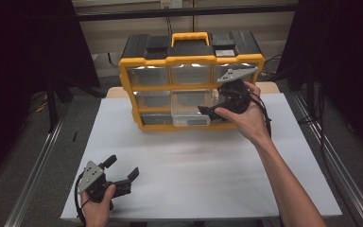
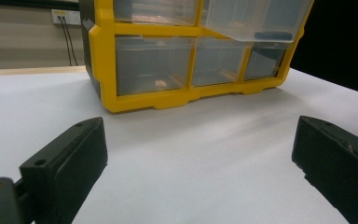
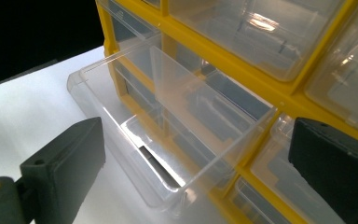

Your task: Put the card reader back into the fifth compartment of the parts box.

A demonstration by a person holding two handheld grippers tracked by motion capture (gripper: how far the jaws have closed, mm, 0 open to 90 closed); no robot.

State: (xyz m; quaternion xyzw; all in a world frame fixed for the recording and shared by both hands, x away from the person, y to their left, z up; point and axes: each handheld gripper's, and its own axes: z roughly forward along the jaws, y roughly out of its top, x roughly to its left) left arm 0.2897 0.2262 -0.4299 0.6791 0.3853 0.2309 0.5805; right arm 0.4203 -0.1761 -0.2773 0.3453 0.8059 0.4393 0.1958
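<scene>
White table (image 1: 189,165) bears yellow drawer cabinet (image 1: 144,60); dark room.

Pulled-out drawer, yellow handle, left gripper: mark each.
pulled-out drawer (image 3: 168,140), right gripper view, clear bottom.
yellow handle (image 1: 190,36), high view, top bar.
left gripper (image 1: 122,170), high view, midway between its fingers.

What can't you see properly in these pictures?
- Small thing in the bottom-left drawer, left gripper view: too small and blurred behind cloudy plastic to name.
- Pulled-out drawer, high view: the right claw and hand cover its right end.
- Dark strip under that drawer, right gripper view: glare blurs it.
- Cabinet, right gripper view: cut off by the edges.
</scene>
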